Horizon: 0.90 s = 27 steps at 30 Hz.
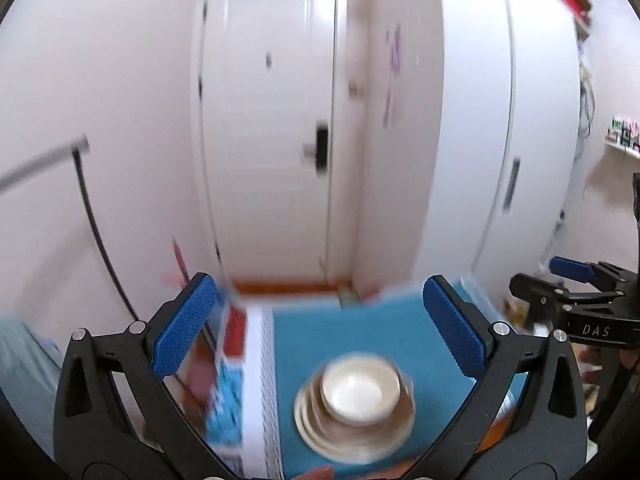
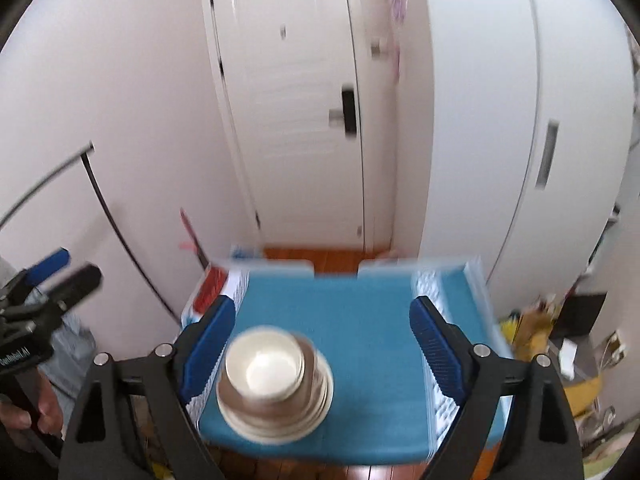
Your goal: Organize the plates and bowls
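One stack of dishes on a blue table, two empty grippers above it

The biggest things in view are two white doors: a panelled room door (image 2: 296, 120) with one dark handle plate, and to its right a tall white cabinet (image 2: 520, 128) with one recessed grey pull. Below them lies orange-brown wooden floor (image 2: 316, 258).

Next in size is one table with a teal-blue top (image 2: 360, 320), flanked by white lattice-patterned edges. A red item (image 2: 210, 288) sits near its far left corner; blur hides what it is.

On the blue top stands a single stack of plates and bowls (image 2: 274, 384), cream and pale brown. One white bowl (image 1: 360, 388) sits on top, upright; beneath it several rims show, but motion blur makes an exact count impossible. In the left wrist view the stack lies in the near middle of the table; in the right wrist view it is at the near left part.

The left gripper (image 1: 322, 326) hangs above the table with its two blue pads spread wide, holding nothing. The right gripper (image 2: 324, 346) is likewise spread wide and empty, its left pad just beside the stack in the picture but not touching it. Each gripper also appears at the edge of the other's view.
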Available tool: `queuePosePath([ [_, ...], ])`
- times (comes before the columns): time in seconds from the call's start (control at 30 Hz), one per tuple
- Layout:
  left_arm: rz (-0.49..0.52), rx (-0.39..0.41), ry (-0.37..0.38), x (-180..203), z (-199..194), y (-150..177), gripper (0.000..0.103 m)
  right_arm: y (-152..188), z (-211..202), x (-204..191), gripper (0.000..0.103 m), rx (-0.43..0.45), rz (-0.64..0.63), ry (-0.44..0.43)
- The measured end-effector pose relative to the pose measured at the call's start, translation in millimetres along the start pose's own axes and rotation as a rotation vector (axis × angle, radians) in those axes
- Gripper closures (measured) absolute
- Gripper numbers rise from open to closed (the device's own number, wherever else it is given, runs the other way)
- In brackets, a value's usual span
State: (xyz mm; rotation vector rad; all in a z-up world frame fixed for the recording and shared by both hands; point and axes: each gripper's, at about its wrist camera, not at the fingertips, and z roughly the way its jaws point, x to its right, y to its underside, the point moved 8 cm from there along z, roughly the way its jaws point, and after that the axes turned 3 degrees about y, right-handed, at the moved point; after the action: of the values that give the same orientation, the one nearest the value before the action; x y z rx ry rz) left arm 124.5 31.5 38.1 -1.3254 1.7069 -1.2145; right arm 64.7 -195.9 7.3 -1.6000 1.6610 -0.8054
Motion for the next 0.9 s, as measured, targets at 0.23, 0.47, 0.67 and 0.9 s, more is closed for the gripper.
queuePosePath([
  [0.23,0.102,0.110,-0.113,24,-31,-23,0.000,-33,-47,3,0.016,0.200,0.003,0.068],
  [0.47,0.043,0.104,-0.071,25,-37,-26,0.000,-34,-62,10,0.000,0.267,0.018,0.096],
  [0.67,0.055,0.109,-0.069,28,-39,-26,0.000,-33,-67,14,0.000,0.272,0.027,0.115],
  [0.9,0.054,0.107,-0.074,27,-41,-25,0.000,-31,-71,11,0.000,0.272,0.027,0.121],
])
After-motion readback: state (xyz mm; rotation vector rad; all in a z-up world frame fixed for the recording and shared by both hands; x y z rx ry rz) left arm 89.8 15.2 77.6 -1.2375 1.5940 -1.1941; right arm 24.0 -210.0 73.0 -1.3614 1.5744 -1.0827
